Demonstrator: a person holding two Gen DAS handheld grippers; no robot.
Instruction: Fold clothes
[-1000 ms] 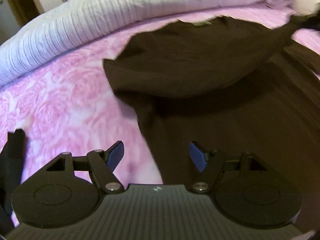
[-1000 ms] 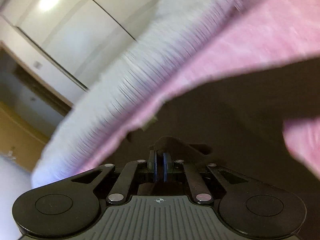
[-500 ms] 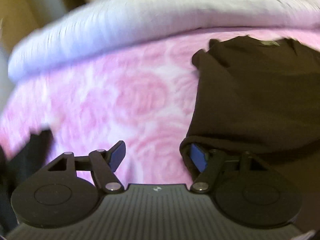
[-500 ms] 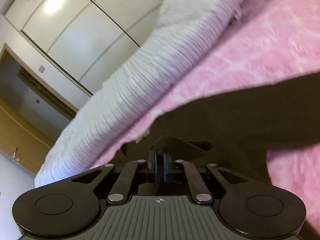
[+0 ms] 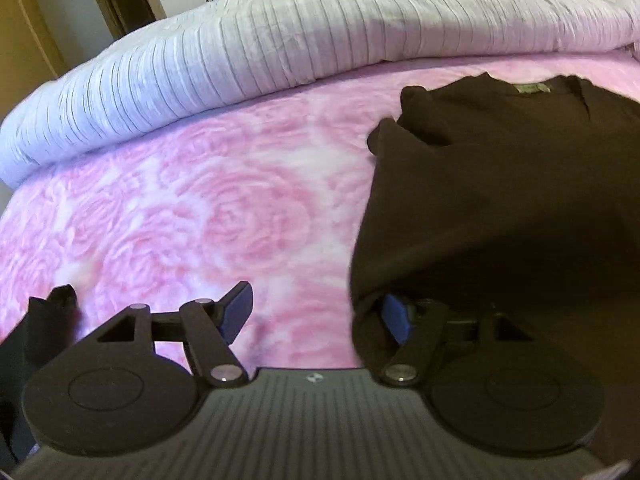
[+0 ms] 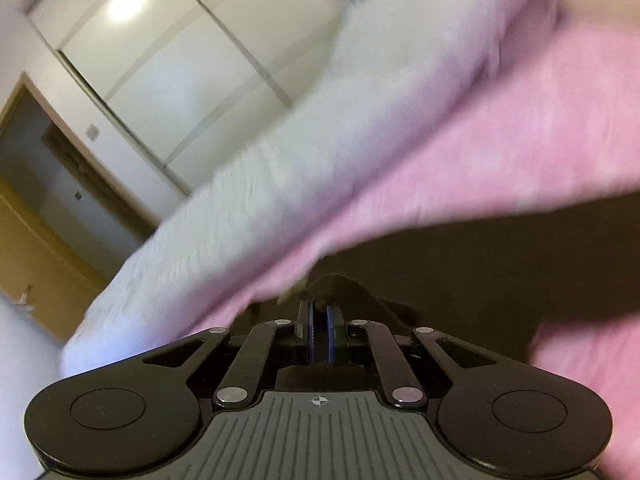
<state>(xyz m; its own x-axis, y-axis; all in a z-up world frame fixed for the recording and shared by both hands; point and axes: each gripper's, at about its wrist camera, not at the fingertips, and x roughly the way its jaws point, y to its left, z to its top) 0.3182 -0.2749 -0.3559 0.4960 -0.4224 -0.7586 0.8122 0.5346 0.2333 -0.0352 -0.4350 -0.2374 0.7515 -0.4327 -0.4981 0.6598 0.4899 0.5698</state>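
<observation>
Grippers fill the bottom of both views. At the lower centre of the left wrist view the left gripper (image 5: 316,318) stands wide open with nothing pressed between its blue pads; the pad (image 5: 396,318) on the right is tucked just under the near edge of a dark brown garment (image 5: 500,208), the other hangs over bare pink cover. In the right wrist view the right gripper (image 6: 319,330) is closed tight, a fold of the same dark garment (image 6: 480,272) pinched between its pads and rising just past them.

Beyond the left gripper, the garment lies on the right half of the frame on a pink rose-patterned bed cover (image 5: 192,216), its neck label toward the upper right. Farther back, a white ribbed duvet (image 5: 300,44) is heaped across the top. White wardrobe doors (image 6: 168,60) and a wooden doorway fill the upper left of the right wrist view, which is blurred.
</observation>
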